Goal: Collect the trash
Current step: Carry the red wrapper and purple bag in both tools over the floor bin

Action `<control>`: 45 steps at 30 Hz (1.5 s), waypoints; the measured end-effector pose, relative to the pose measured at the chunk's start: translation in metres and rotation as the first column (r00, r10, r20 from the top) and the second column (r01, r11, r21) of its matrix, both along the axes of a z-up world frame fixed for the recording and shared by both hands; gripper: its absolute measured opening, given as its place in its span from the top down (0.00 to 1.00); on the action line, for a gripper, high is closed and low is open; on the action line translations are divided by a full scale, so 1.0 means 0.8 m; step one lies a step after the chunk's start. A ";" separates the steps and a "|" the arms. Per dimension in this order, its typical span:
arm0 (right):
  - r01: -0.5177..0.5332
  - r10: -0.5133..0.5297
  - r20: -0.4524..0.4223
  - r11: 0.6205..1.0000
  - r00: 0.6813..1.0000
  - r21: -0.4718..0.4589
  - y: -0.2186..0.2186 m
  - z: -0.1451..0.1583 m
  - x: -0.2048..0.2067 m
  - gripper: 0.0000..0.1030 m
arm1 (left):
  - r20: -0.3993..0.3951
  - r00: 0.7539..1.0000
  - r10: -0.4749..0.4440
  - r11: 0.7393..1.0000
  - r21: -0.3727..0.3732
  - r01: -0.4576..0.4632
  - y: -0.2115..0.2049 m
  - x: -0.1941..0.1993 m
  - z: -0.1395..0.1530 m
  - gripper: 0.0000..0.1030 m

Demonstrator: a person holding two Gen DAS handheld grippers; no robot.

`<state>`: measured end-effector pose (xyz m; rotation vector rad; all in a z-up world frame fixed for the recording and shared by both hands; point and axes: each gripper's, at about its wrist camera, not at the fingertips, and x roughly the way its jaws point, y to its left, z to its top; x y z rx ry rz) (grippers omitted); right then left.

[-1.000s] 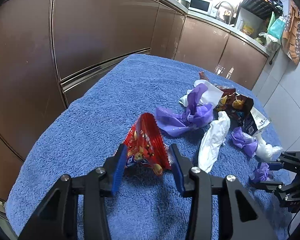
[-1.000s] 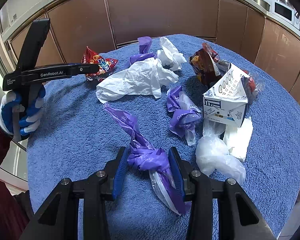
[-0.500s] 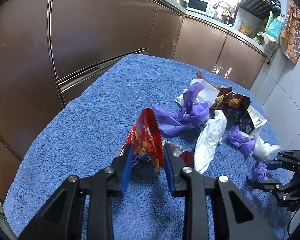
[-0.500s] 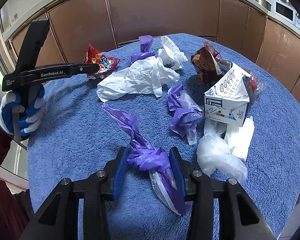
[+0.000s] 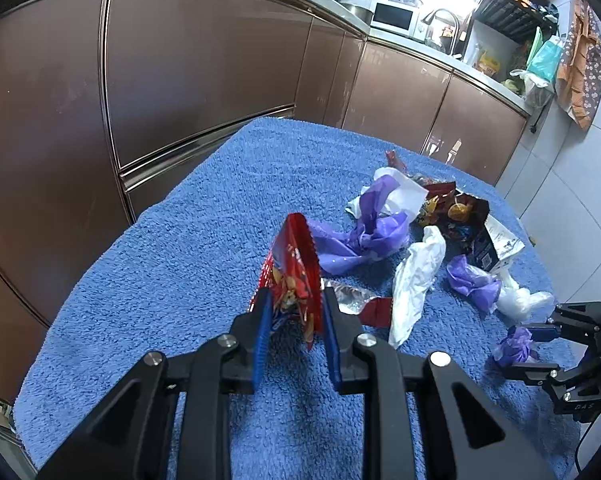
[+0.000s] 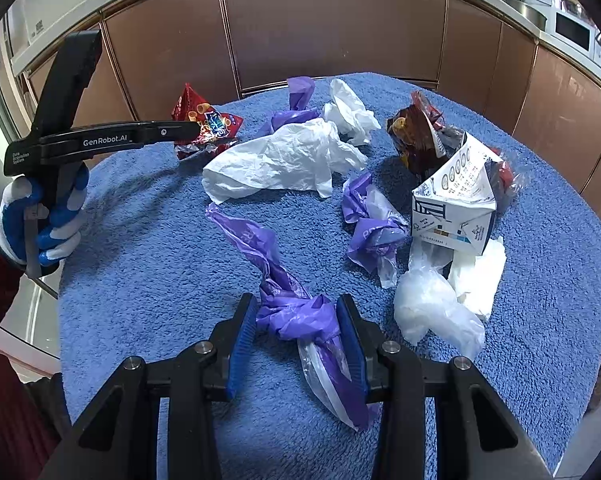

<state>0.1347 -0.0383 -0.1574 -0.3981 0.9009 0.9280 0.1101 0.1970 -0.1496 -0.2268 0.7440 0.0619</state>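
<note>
Left gripper [image 5: 294,322]: clamped on red snack wrapper [image 5: 294,276], blue pads pressed to both faces near its lower edge, so wrapper stands upright on edge with serrated top pointing up and torn silver lining trailing right onto blue towel [image 5: 172,272]; grip low and central, probably to lift the foil whole rather than tear it. Seen from right wrist view as a long black tool reaching level across the table's far left corner, tip at the wrapper, handle in left hand [image 6: 40,220], gloved blue and white, fist upright, trigger squeezed. Right gripper [image 6: 296,320]: pads touching either side of knotted purple bag [image 6: 296,314]; contact on both sides, firmness of squeeze not clear; knot likely chosen as the thickest, least slippery part, loose tail stretching away toward table centre, pale end trailing back under the fingers. Tool low, nearly flat to the towel, aimed at the table's middle. Remaining trash, untouched, scattered centre and right: white plastic bag [image 6: 284,160], small purple bag [image 6: 370,228], dark snack bag [image 6: 416,136], crushed carton [image 6: 452,204], clear bag [image 6: 432,308]. No bin in view; destination cannot be told.
</note>
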 end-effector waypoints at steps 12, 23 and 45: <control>-0.011 0.010 0.029 0.999 1.000 0.039 -0.005 0.019 -0.013 0.63 | 0.037 0.999 0.008 1.000 0.012 -0.008 0.003 -0.024 0.021 0.79; 0.019 -0.025 0.068 0.996 0.997 0.084 -0.012 0.047 -0.037 0.63 | 0.091 0.996 -0.018 1.000 0.023 0.016 -0.006 -0.055 0.053 0.79; 0.433 -0.489 0.187 0.858 0.852 0.275 -0.221 0.131 -0.070 0.63 | 0.163 0.891 -0.424 0.906 0.061 0.420 -0.215 -0.025 0.131 0.79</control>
